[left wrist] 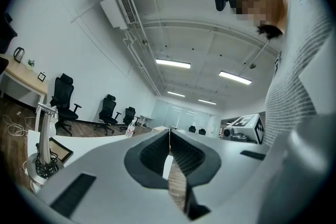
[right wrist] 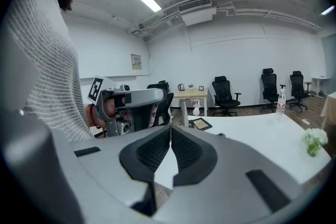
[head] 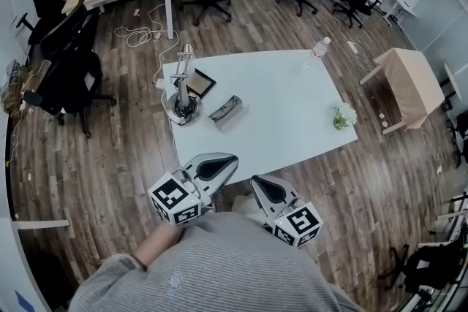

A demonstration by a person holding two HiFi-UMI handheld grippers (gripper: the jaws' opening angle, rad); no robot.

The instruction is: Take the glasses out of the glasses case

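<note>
The glasses case, a dark grey oblong, lies on the white table left of centre. No glasses show. Both grippers hover close to my body, off the table's near edge and well short of the case. My left gripper points toward the table with its jaws closed together and nothing between them. My right gripper sits beside it, also shut and empty. In the left gripper view the left gripper's tips meet, and in the right gripper view the right gripper's tips meet.
A metal stand on a round base rises left of the case, with a dark framed board behind it. A water bottle stands at the far right corner, and a small flower vase at the right edge. Office chairs and side tables ring the room.
</note>
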